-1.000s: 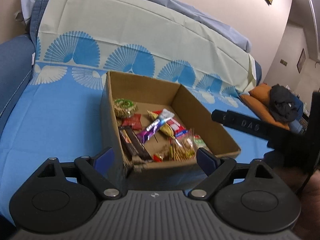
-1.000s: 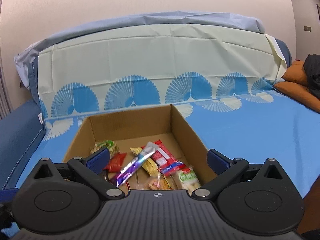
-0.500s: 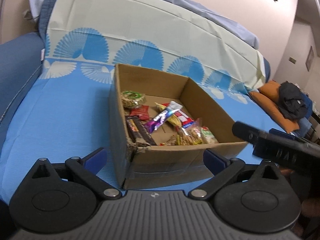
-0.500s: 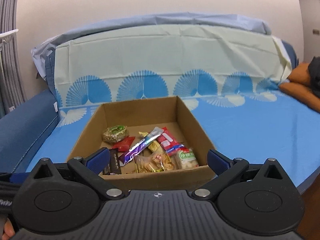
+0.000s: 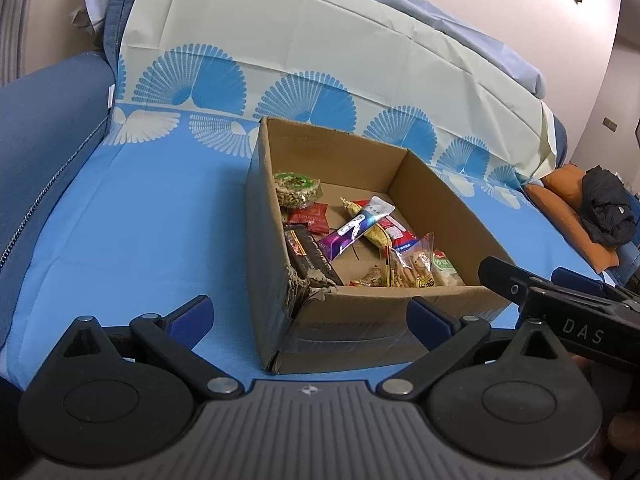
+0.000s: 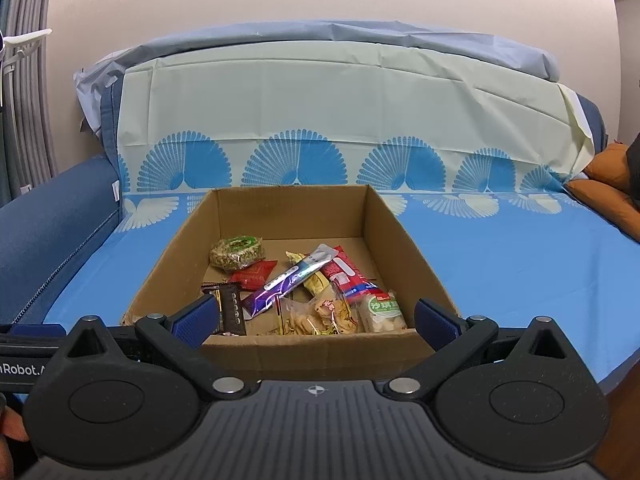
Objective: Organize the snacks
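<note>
Both grippers, left (image 5: 310,314) and right (image 6: 314,318), hover with fingers apart and empty before the box (image 6: 404,236) on the bed (image 6: 500,264), so I should reach over its near wall for the top purple bar (image 6: 288,280).

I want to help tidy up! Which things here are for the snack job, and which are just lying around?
For the job:
cardboard box
nut pack
purple bar
red packet
dark chocolate bar
cracker bag

Just lying about:
blue sheet
orange cushion
black clothes
</note>
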`<state>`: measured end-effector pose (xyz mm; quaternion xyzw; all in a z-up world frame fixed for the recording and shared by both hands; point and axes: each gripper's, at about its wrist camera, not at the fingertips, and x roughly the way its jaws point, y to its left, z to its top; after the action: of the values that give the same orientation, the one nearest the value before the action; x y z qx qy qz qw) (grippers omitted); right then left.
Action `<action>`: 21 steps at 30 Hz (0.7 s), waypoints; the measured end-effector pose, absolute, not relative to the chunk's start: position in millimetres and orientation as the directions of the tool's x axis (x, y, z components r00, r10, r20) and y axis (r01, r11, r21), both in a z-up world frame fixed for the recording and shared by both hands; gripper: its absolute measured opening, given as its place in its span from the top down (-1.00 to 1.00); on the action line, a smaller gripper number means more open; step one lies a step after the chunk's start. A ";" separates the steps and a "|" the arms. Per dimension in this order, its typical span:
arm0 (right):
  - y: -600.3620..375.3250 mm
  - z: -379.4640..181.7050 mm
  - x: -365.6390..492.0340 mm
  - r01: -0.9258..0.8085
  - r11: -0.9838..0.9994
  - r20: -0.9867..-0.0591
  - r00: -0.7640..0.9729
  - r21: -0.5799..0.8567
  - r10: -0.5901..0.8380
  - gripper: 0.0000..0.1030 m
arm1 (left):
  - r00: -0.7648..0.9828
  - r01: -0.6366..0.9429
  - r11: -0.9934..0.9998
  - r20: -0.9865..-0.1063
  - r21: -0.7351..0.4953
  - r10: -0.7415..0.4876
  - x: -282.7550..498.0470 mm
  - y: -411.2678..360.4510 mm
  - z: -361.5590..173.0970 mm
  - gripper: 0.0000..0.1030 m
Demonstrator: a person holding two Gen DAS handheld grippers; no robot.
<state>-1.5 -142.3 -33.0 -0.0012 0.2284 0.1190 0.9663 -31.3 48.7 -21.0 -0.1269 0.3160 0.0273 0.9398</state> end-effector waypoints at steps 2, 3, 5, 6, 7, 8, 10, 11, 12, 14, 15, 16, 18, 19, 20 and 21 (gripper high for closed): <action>-141.9 -33.3 -1.3 -0.231 0.972 -0.442 0.867 0.048 0.228 -0.99 | 0.798 -0.135 0.965 -0.602 -0.224 -0.028 -31.1 48.6 -20.9 -0.99; -141.5 -33.3 -1.3 -0.230 0.972 -0.443 0.868 0.048 0.227 -0.99 | 0.799 -0.136 0.965 -0.601 -0.225 -0.028 -31.1 48.8 -20.9 -0.99; -141.8 -33.2 -1.0 -0.231 0.972 -0.443 0.867 0.049 0.228 -0.99 | 0.800 -0.136 0.964 -0.599 -0.228 -0.029 -31.9 49.3 -21.2 -0.99; -141.8 -33.2 -0.9 -0.232 0.972 -0.442 0.867 0.050 0.229 -0.99 | 0.801 -0.135 0.964 -0.598 -0.230 -0.030 -32.4 49.7 -21.3 -0.99; -141.2 -33.7 -1.2 -0.231 0.972 -0.442 0.867 0.050 0.229 -0.99 | 0.802 -0.135 0.964 -0.597 -0.231 -0.031 -32.3 49.8 -21.4 -0.99; -141.1 -33.6 -1.3 -0.231 0.972 -0.442 0.867 0.049 0.228 -0.99 | 0.801 -0.135 0.963 -0.597 -0.232 -0.031 -32.3 50.2 -21.6 -0.99; -140.3 -33.8 -1.2 -0.229 0.972 -0.443 0.868 0.047 0.226 -0.99 | 0.799 -0.137 0.962 -0.601 -0.235 -0.033 -31.6 50.8 -22.4 -0.99; -139.7 -34.0 -1.1 -0.228 0.973 -0.444 0.867 0.045 0.224 -0.99 | 0.799 -0.138 0.962 -0.601 -0.236 -0.033 -31.4 50.7 -22.4 -0.99; -139.5 -34.2 -0.8 -0.227 0.973 -0.445 0.867 0.045 0.223 -0.99 | 0.799 -0.139 0.962 -0.601 -0.235 -0.031 -31.4 49.9 -22.4 -0.99; -139.3 -34.2 -0.1 -0.227 0.973 -0.446 0.867 0.046 0.223 -0.99 | 0.800 -0.141 0.962 -0.599 -0.232 -0.027 -31.7 49.8 -22.1 -0.99; -139.2 -34.2 0.1 -0.226 0.973 -0.447 0.866 0.047 0.223 -0.99 | 0.801 -0.141 0.963 -0.598 -0.231 -0.026 -32.4 49.9 -22.5 -0.99; -138.8 -34.4 0.1 -0.226 0.973 -0.447 0.866 0.047 0.223 -0.99 | 0.801 -0.142 0.962 -0.598 -0.232 -0.026 -32.6 50.0 -22.6 -0.99; -138.9 -34.3 0.2 -0.227 0.973 -0.447 0.866 0.046 0.223 -0.99 | 0.800 -0.142 0.962 -0.599 -0.234 -0.027 -33.0 50.7 -23.1 -0.99; -138.8 -34.3 0.2 -0.226 0.973 -0.447 0.866 0.046 0.223 -0.99 | 0.800 -0.142 0.962 -0.599 -0.234 -0.027 -33.0 50.5 -23.1 -0.99; -138.8 -34.3 0.1 -0.226 0.973 -0.447 0.866 0.046 0.223 -0.99 | 0.800 -0.143 0.962 -0.599 -0.233 -0.027 -33.0 50.5 -23.0 -0.99; -138.8 -34.3 0.1 -0.226 0.973 -0.447 0.866 0.046 0.222 -0.99 | 0.800 -0.142 0.962 -0.599 -0.233 -0.027 -33.0 50.5 -22.9 -0.99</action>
<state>0.1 -138.8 -34.3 -0.0037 0.2310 0.1159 0.9660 -33.0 50.5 -22.9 -0.1346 0.3147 0.0307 0.9391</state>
